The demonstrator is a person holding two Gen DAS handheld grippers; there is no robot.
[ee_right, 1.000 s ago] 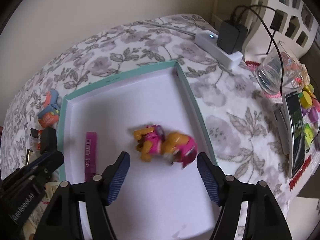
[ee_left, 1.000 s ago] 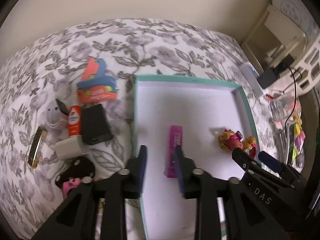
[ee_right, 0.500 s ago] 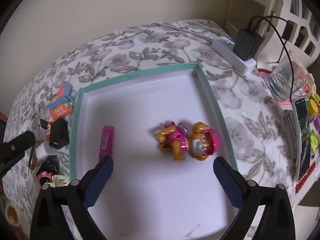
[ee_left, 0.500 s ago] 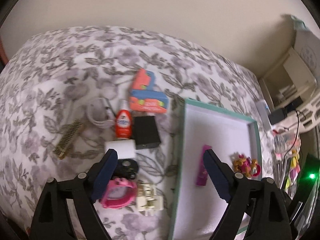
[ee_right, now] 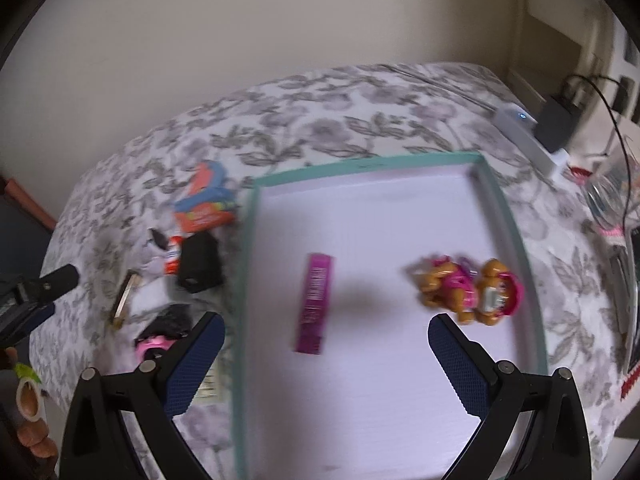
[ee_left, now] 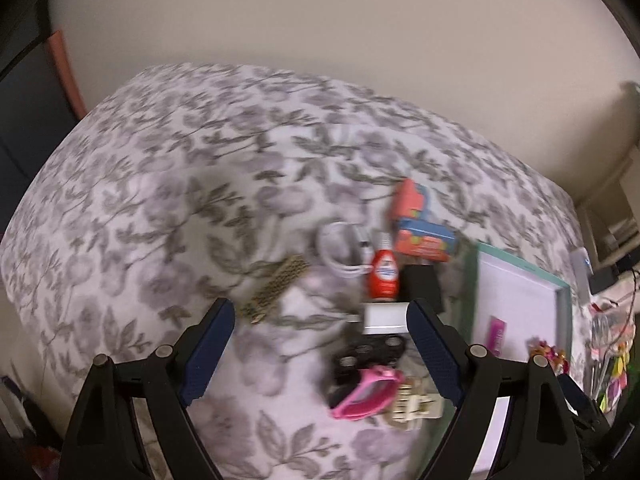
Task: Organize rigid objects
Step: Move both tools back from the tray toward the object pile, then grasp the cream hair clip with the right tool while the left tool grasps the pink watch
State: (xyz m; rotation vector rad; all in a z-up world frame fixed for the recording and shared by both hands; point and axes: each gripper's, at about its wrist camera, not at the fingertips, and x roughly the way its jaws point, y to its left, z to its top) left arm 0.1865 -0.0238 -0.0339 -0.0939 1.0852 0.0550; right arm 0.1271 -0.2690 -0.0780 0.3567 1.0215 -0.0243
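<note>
Room around the flowered bedspread

I worked over a grey-and-white flowered bedspread that ran up to a plain cream wall. Past the bedspread's far right corner I saw pale shelving, and just off that corner a white power strip with a black adapter and cable plugged in. Left of the bedspread stood something dark with a reddish edge. The light was dim and warm.

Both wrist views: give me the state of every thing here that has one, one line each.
left gripper: open, jaws just opened, nothing between them.
right gripper: open, just widened, empty.
teal box: open-topped, holds two things.
magenta bar: lying flat inside the box.
toy pup: on its side inside the box.
red bottle: lying on the cloth, outside the box.
</note>
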